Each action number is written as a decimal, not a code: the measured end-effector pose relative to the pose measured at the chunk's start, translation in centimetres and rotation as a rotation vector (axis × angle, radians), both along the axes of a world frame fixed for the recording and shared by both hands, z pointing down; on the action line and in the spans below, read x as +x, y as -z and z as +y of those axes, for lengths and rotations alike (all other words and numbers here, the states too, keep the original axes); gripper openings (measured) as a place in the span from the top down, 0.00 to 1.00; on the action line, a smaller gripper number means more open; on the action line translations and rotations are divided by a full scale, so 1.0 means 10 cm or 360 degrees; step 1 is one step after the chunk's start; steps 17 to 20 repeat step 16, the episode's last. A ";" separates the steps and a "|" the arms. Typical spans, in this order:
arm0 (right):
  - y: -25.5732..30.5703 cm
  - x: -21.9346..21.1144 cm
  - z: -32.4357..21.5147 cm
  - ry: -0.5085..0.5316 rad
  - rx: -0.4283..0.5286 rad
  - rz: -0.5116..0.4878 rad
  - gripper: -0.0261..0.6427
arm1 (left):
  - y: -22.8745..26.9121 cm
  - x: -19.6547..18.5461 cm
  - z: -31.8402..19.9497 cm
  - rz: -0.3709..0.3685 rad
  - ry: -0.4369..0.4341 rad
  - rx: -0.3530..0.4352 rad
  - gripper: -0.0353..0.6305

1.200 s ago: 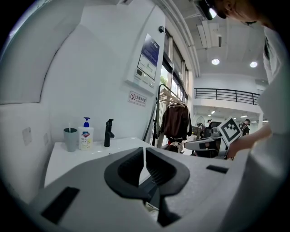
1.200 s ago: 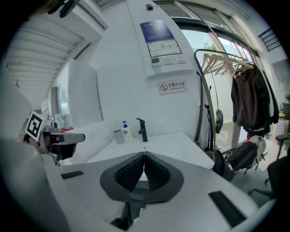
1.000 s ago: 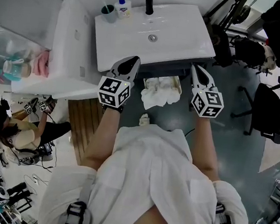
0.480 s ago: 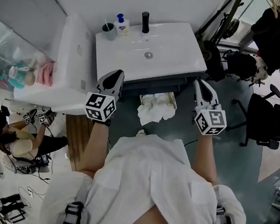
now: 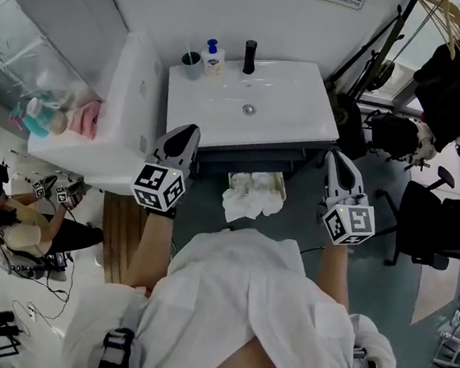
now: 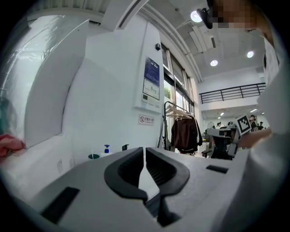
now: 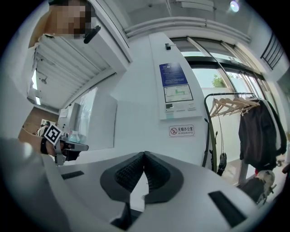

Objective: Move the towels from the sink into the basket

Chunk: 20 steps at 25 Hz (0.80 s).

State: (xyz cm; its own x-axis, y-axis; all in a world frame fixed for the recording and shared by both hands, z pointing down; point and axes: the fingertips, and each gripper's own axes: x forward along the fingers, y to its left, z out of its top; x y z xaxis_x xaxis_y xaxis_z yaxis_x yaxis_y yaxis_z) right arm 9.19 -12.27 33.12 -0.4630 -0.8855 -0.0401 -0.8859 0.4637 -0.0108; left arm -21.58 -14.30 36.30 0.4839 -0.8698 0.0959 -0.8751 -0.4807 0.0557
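Observation:
The white sink [image 5: 286,104] shows a bare basin with only its drain [image 5: 249,109]; no towel lies in it. Below its front edge stands a small basket [image 5: 282,182] with crumpled white towels [image 5: 252,191] in it, one hanging over the near rim. My left gripper [image 5: 191,130] is held in the air in front of the sink's left corner, shut and empty. To the right, my right gripper [image 5: 333,156] hovers off the sink's right corner, also shut on nothing. In the left gripper view the left gripper [image 6: 145,149] has its tips together; in the right gripper view so does the right gripper [image 7: 144,154].
A black faucet [image 5: 249,56], a soap bottle [image 5: 212,57] and a green cup [image 5: 191,63] stand at the sink's back. A white unit [image 5: 128,105] flanks the sink's left. Black chairs [image 5: 441,224] and a clothes rack [image 5: 459,72] are at the right. A person [image 5: 12,219] sits at the far left.
The view has drawn back from the sink. Both grippers have spread apart and sit lower in the frame, still shut. The towels in the basket have not moved.

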 end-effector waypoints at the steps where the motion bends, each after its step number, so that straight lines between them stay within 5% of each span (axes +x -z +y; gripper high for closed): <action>1: 0.02 0.00 0.01 0.0000 0.0007 0.0005 0.92 | 0.03 0.01 0.02 -0.0003 -0.0004 0.0011 0.91; 20: -0.02 -0.01 0.05 0.0011 -0.0017 0.0030 0.92 | 0.01 0.03 0.08 -0.0001 -0.0028 -0.0001 0.91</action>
